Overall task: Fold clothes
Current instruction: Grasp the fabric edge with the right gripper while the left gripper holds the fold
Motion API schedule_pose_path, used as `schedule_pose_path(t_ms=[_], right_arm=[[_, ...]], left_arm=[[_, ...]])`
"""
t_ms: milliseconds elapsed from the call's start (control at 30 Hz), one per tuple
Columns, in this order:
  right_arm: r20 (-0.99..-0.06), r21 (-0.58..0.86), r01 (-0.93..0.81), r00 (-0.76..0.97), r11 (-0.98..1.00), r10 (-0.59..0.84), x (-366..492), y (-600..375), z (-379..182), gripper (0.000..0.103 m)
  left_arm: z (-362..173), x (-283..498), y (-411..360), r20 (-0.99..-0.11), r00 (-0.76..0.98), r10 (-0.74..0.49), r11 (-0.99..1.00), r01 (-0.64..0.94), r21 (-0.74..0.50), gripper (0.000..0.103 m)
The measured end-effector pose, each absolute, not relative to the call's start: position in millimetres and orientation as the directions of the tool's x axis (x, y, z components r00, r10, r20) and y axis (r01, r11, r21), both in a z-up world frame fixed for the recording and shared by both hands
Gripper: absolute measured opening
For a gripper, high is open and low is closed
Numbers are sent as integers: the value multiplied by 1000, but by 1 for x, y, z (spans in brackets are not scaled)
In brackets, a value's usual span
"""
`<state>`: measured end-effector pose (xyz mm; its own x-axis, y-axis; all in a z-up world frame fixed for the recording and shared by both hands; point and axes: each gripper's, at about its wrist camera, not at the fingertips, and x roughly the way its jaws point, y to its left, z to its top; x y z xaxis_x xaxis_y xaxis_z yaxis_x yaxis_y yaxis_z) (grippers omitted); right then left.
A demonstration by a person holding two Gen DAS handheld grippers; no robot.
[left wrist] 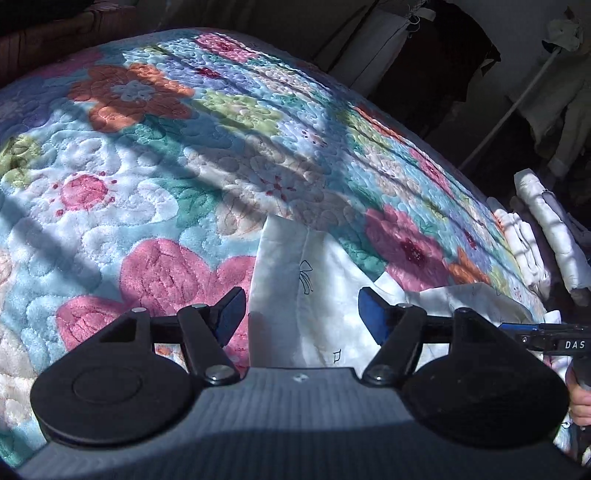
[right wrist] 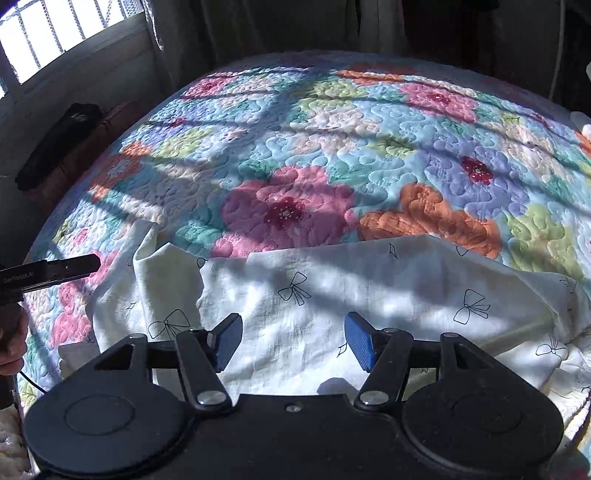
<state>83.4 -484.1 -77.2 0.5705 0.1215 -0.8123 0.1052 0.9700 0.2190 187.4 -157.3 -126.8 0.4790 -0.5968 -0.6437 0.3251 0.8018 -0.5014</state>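
Observation:
A white garment (right wrist: 332, 288) printed with small black bows lies spread on the flowered quilt (right wrist: 295, 147) at the near edge of the bed. My right gripper (right wrist: 293, 341) hovers open just above its middle, with nothing between the blue pads. In the left wrist view the same white garment (left wrist: 317, 295) shows one folded end, and my left gripper (left wrist: 302, 314) stands open over it. The left gripper (right wrist: 74, 266) also shows at the left edge of the right wrist view, and the right gripper (left wrist: 535, 332) at the right edge of the left wrist view.
A stack of folded white clothes (left wrist: 535, 236) sits at the far right side of the bed. A dark wooden headboard (right wrist: 74, 147) and a barred window (right wrist: 55, 33) lie to the left. Hanging clothes (left wrist: 554, 110) stand behind the bed. A hand (left wrist: 580, 398) holds the right gripper.

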Motion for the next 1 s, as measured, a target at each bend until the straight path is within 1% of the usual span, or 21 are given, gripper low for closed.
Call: schedule_pose_path(t_ms=[67, 133, 167, 200, 233, 267, 300, 333, 367, 400, 433, 467, 500, 533, 600, 733, 833, 933, 1000], right_arm=[[-819, 268, 124, 552, 955, 158, 100, -482, -92, 67], [-824, 287, 144, 541, 947, 168, 112, -479, -104, 67], [-824, 286, 155, 544, 946, 160, 117, -477, -110, 68], [-823, 283, 165, 548, 945, 150, 121, -474, -115, 71], [-822, 279, 175, 553, 944, 140, 125, -472, -120, 74], [-821, 260, 168, 557, 951, 126, 128, -468, -125, 75], [-819, 222, 140, 563, 965, 106, 129, -462, -129, 76], [-821, 171, 108, 565, 979, 81, 130, -455, -131, 73], [-822, 102, 62, 567, 993, 49, 130, -446, -133, 70], [-816, 27, 8, 578, 1000, 17, 129, -436, -133, 60], [-807, -21, -35, 590, 999, 4, 128, -430, -134, 44], [-799, -33, -54, 602, 998, 6, 129, -427, -132, 34], [-791, -43, -58, 612, 997, 1, 131, -427, -130, 12], [-783, -53, -62, 622, 997, -3, 133, -427, -128, 2], [-766, -73, -69, 642, 995, -11, 136, -426, -124, 1], [-716, -102, -61, 697, 993, -30, 145, -430, -111, 1], [-636, -89, -13, 770, 996, -47, 158, -443, -81, 1], [-564, -74, 24, 824, 997, -62, 173, -453, -52, 1], [-532, -88, 59, 841, 994, -97, 183, -456, -32, 1]], left_arm=[[-138, 193, -158, -655, 447, -609, 792, 304, -529, 68], [-140, 194, -162, -662, 434, -611, 792, 347, -503, 69], [-140, 194, -165, -665, 432, -610, 791, 379, -480, 73], [-140, 194, -169, -668, 427, -609, 790, 400, -465, 81], [-141, 194, -173, -670, 424, -609, 788, 418, -451, 85], [-142, 194, -177, -668, 425, -611, 786, 429, -445, 94], [-143, 194, -181, -669, 428, -607, 787, 442, -430, 98], [-143, 192, -188, -680, 441, -586, 798, 461, -388, 98], [-143, 190, -195, -690, 457, -562, 808, 481, -340, 94], [-141, 187, -201, -698, 479, -532, 817, 505, -277, 78], [-141, 184, -207, -704, 500, -504, 822, 528, -213, 61], [-140, 181, -213, -712, 515, -477, 821, 550, -152, 30], [-140, 178, -217, -715, 526, -460, 817, 566, -109, 19], [-140, 178, -216, -706, 526, -475, 814, 568, -125, 14], [-138, 181, -214, -701, 526, -481, 822, 548, -154, 7], [-126, 194, -211, -675, 581, -454, 850, 511, -132, 6], [-104, 212, -207, -621, 646, -444, 874, 465, -142, 5], [-81, 231, -206, -557, 692, -458, 872, 471, -132, 5], [-66, 243, -204, -516, 714, -473, 867, 481, -129, 6]])
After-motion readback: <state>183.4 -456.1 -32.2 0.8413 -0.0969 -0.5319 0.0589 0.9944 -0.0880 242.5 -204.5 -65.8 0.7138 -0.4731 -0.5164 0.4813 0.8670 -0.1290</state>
